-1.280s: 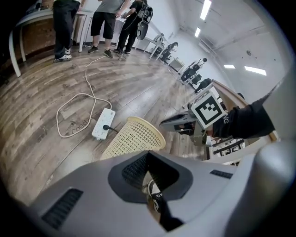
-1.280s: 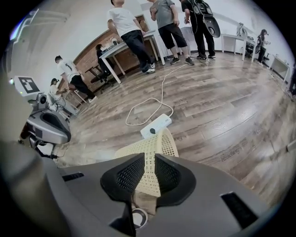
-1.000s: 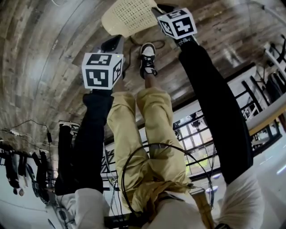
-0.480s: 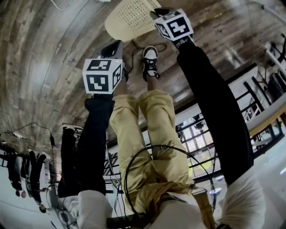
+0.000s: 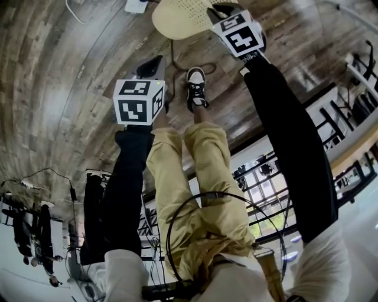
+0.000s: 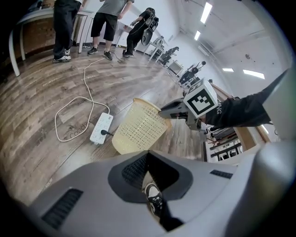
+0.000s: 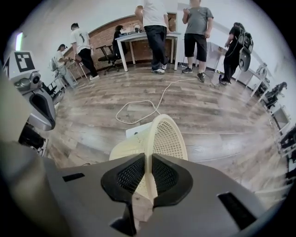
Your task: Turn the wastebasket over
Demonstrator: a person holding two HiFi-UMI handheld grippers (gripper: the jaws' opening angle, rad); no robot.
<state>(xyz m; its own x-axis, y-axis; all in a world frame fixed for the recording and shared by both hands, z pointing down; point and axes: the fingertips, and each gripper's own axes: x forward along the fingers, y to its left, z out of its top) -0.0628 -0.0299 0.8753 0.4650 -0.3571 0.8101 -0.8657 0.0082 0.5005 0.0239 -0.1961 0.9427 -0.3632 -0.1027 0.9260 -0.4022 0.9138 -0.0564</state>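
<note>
The cream mesh wastebasket point(image 5: 177, 15) hangs tilted above the wooden floor at the top of the head view. My right gripper point(image 5: 217, 12) is shut on its rim. In the right gripper view, the rim of the wastebasket point(image 7: 169, 136) runs straight between the jaws of the right gripper point(image 7: 148, 159). In the left gripper view, the wastebasket point(image 6: 138, 132) lies on a slant with its closed bottom toward the lower left, and the right gripper point(image 6: 167, 110) holds its upper edge. My left gripper point(image 5: 152, 63) hovers lower and to the left, apart from the basket; this left gripper point(image 6: 148, 155) is shut on nothing.
A white power strip point(image 6: 101, 128) with a looping white cable point(image 6: 69, 106) lies on the floor just beside the basket. My shoe point(image 5: 196, 88) stands under the grippers. Several people point(image 7: 155, 32) stand by tables point(image 7: 138, 39) at the back. Racks point(image 5: 331, 124) line the right side.
The right gripper has carried the wastebasket up and to the right in the head view, partly past the top edge. The left gripper has shifted only slightly.
</note>
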